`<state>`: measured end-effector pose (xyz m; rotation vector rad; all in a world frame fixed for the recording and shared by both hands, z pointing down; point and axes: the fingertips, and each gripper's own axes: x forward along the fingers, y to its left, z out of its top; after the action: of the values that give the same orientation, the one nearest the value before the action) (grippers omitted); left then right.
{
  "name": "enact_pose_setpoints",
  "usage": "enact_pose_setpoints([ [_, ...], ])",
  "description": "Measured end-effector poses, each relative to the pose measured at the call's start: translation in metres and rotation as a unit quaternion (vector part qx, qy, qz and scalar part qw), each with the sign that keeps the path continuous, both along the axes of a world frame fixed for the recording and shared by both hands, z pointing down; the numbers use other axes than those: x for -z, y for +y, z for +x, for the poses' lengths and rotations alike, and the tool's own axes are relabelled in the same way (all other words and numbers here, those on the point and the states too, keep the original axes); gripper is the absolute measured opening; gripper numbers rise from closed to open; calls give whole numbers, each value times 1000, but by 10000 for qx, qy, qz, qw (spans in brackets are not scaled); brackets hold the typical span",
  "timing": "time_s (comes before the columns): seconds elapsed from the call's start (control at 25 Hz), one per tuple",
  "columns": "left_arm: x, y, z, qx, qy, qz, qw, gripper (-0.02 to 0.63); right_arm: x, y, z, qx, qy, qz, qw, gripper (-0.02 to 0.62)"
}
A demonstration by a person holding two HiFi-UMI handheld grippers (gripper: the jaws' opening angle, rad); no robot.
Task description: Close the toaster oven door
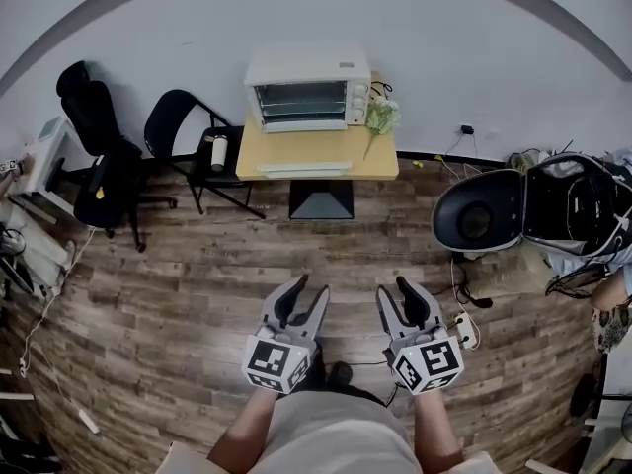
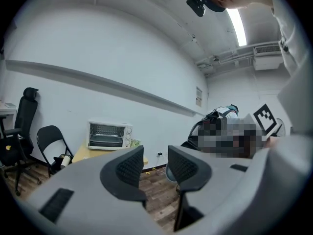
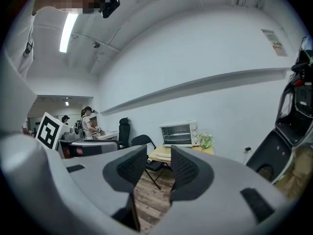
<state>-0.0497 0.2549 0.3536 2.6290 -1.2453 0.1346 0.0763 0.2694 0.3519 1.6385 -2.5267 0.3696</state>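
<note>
A white toaster oven (image 1: 308,89) stands on a small wooden table (image 1: 316,151) against the far wall, well ahead of me. Its wire racks show through the front; from here I cannot tell how its door stands. The oven also appears small in the left gripper view (image 2: 109,135) and the right gripper view (image 3: 179,134). My left gripper (image 1: 309,289) and right gripper (image 1: 395,289) are held side by side over the wooden floor, far from the table. Both are open with nothing between the jaws, as each gripper's own view confirms (image 2: 155,160) (image 3: 159,163).
A flat white object (image 1: 304,169) lies at the table's front edge, with a green plant (image 1: 380,117) beside the oven. A folding chair (image 1: 188,131) and a black office chair (image 1: 99,156) stand left of the table. An open black case (image 1: 523,210) and a power strip (image 1: 462,329) sit at right.
</note>
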Motion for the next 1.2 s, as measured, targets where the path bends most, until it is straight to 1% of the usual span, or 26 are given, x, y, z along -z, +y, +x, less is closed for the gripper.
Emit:
enact_pose_setpoints([
  [0.36, -2, -82, -19, -128, -70, 120, 9998, 149, 5, -86, -24, -72, 120, 58, 9999, 138],
  [0.56, 3, -123, -28, -250, -167, 250, 9992, 149, 7, -128, -34, -161, 87, -20, 9998, 138],
  [0.68, -2, -143, -37, -248, -238, 211, 9992, 149, 5, -148, -45, -167, 111, -86, 9998, 138],
  [0.96, -16, -169, -39, -284, -219, 57, 9993, 149, -3, -172, -60, -57, 142, -221, 9996, 138],
  [1.08, -24, -178, -34, -283, -279, -29, 9992, 149, -8, -183, -57, -36, 120, -272, 9996, 138],
  [1.2, -21, -188, -28, -257, -362, 16, 9990, 149, -12, -197, -52, 13, 36, -274, 9996, 138],
])
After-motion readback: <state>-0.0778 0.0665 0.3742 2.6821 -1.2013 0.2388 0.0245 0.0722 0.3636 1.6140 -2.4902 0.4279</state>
